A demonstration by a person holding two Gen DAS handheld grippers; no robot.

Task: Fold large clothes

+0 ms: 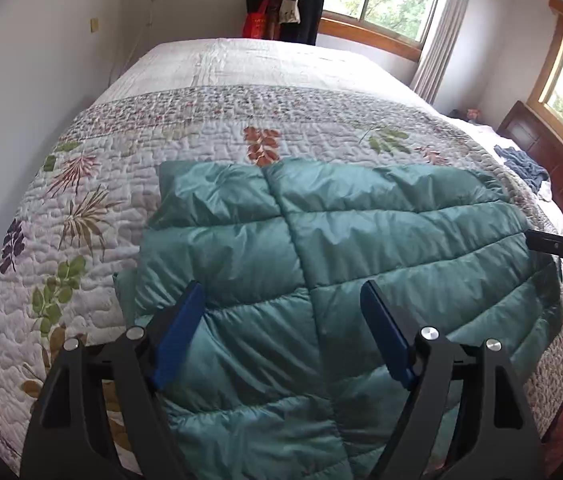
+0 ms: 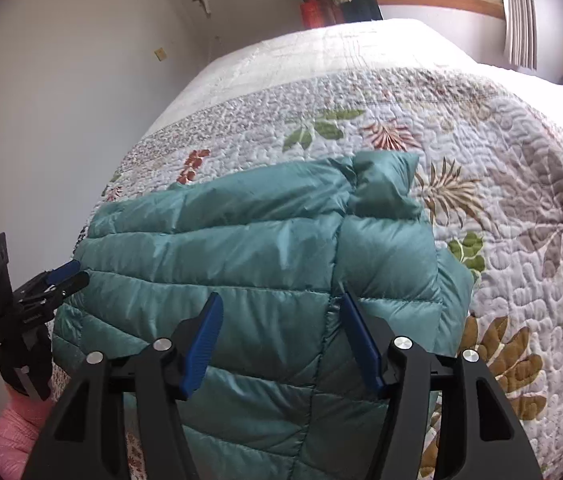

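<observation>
A teal puffer jacket (image 1: 321, 264) is lying flat on the quilt (image 1: 93, 184) of the bed, already folded into a rough rectangle with its sleeves seemingly tucked in. The fold looks to be between steps: both tools are hovering over the near part of the jacket and nothing is being gripped.

The left gripper (image 1: 281, 304) is pointing forward and slightly down, with the jacket's centre seam running up between its jaws. Those jaws are standing wide apart and holding nothing. The right gripper (image 2: 279, 314) is posed the same way, jaws spread and empty, a quilted seam lying just inside its right jaw. In the right wrist view the left gripper (image 2: 63, 278) is showing at the jacket's left edge, held by an arm in a pink sleeve (image 2: 9, 436).

The next move probably calls for both tools to drop to the near hem, pinch the thick layers, and carry them forward toward the far edge ahead of the jaws. The slippery padded fabric may spring back.
</observation>
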